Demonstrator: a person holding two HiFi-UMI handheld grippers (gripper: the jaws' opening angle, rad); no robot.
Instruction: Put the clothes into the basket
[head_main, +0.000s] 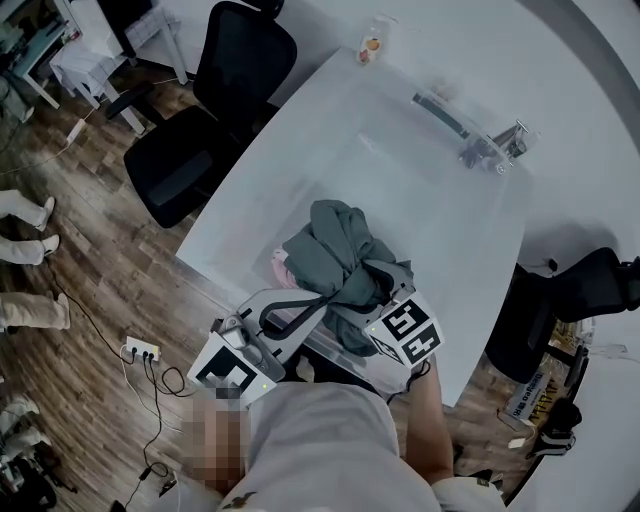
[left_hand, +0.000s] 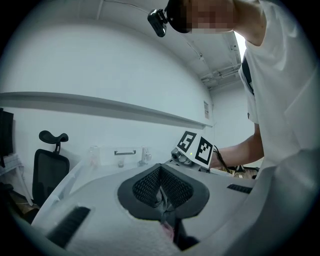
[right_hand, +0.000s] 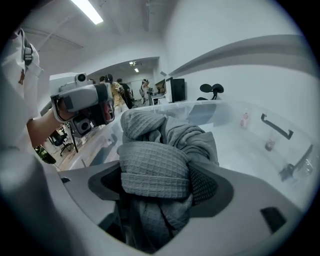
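The clothes (head_main: 340, 255) are a grey-green bundle at the near edge of the white tabletop (head_main: 420, 200), right in front of the person. Whether they rest on the surface or hang just above it cannot be told. The right tool (right_hand: 160, 175) is clamped on a thick waffle-knit roll of them, its jaws held wide apart by the cloth. The left tool (left_hand: 161, 187) comes in from the near left corner with its jaws nearly together, pinching a thin grey fold, and a scrap of pink shows just below.

Past the bundle the tabletop lies open to its far edges. There are only metal fittings (head_main: 480, 140) near the far right corner and a small bottle (head_main: 372, 45) at the far edge. A black office chair (head_main: 215, 110) stands close to the left edge, and another dark chair (head_main: 590, 285) is off the right edge.
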